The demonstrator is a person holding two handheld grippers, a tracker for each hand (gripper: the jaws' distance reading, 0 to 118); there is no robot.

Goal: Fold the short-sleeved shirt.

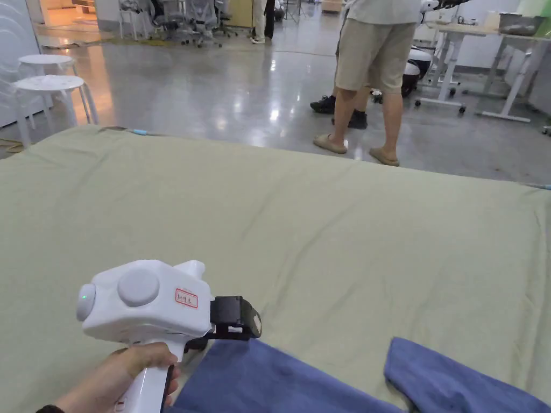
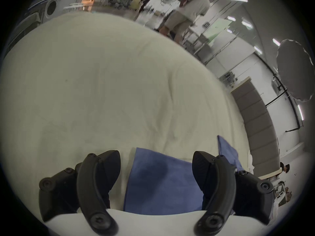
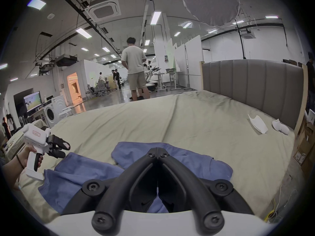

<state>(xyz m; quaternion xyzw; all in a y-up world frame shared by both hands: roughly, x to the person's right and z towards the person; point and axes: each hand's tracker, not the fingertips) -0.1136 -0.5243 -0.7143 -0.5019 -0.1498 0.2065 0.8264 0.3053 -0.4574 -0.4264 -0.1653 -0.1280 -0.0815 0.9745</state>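
Note:
A blue short-sleeved shirt [image 1: 258, 379] lies crumpled on the near edge of a bed with a pale green sheet [image 1: 323, 231]; a second blue part of it [image 1: 446, 384] lies to the right. A hand holds my white left gripper [image 1: 242, 322] just above the shirt's left end. Its black jaws stand wide apart [image 2: 156, 156] over the blue cloth [image 2: 158, 180], holding nothing. In the right gripper view my right gripper [image 3: 157, 148] is shut, tips together, with the shirt [image 3: 187, 156] spread behind it. The left gripper [image 3: 65, 148] hovers at that view's left.
A person [image 1: 371, 70] stands on the shiny floor beyond the bed's far edge. White stools [image 1: 51, 86] stand at the far left. A padded headboard [image 3: 252, 89] closes the bed's right end, with two white items [image 3: 259, 124] on the sheet near it. Cardboard boxes [image 3: 305, 147] stand beside the bed.

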